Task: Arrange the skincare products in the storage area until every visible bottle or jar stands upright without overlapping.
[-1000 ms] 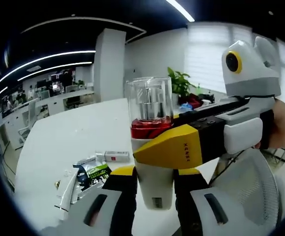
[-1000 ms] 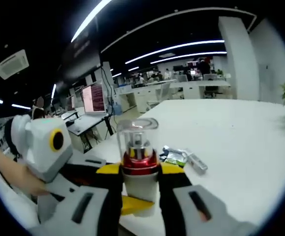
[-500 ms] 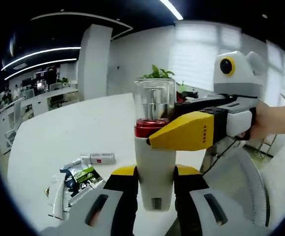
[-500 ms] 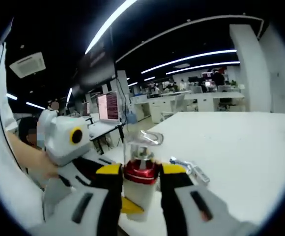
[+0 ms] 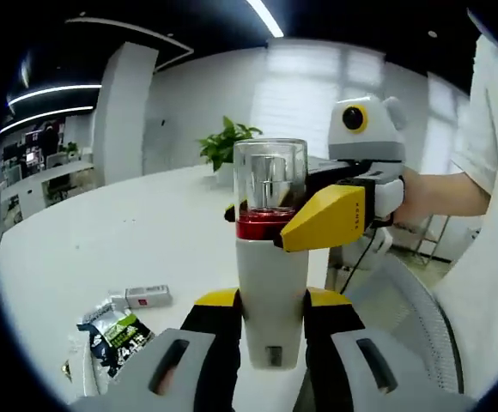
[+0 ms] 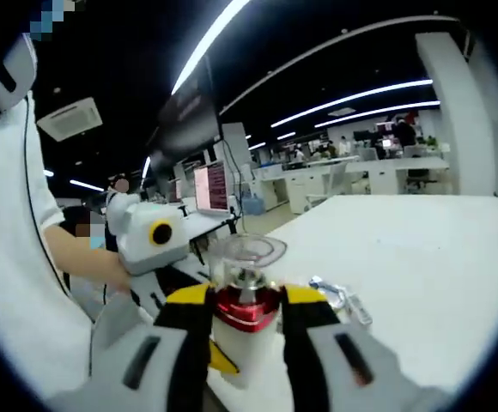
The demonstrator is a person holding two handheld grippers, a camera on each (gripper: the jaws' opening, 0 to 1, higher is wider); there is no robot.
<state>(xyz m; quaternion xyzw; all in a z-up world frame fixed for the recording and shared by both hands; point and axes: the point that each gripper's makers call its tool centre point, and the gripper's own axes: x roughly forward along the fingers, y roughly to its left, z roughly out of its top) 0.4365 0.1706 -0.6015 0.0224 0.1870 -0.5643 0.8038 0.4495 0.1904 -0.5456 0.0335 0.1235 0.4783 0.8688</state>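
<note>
A skincare bottle (image 5: 270,283) with a white body, red collar and clear cap stands upright in the air, held from two sides. In the left gripper view my left gripper (image 5: 270,300) is shut on its white body low down. My right gripper (image 5: 266,225) reaches in from the right, held by a hand, its yellow jaw against the red collar. In the right gripper view the bottle (image 6: 245,257) sits between the jaws of my right gripper (image 6: 245,300), shut at the collar. The left gripper (image 6: 223,356) comes in from the left below it.
A white table (image 5: 129,240) lies beneath, with crumpled sachets (image 5: 116,330) and a small white box (image 5: 146,296) at the lower left; the same litter (image 6: 339,296) shows past the bottle. A mesh chair (image 5: 412,318) stands right, a potted plant (image 5: 223,142) behind.
Both views have swung with the hands, so the room behind has shifted. The bottle stays held by both grippers; the right gripper now sits more level beside it.
</note>
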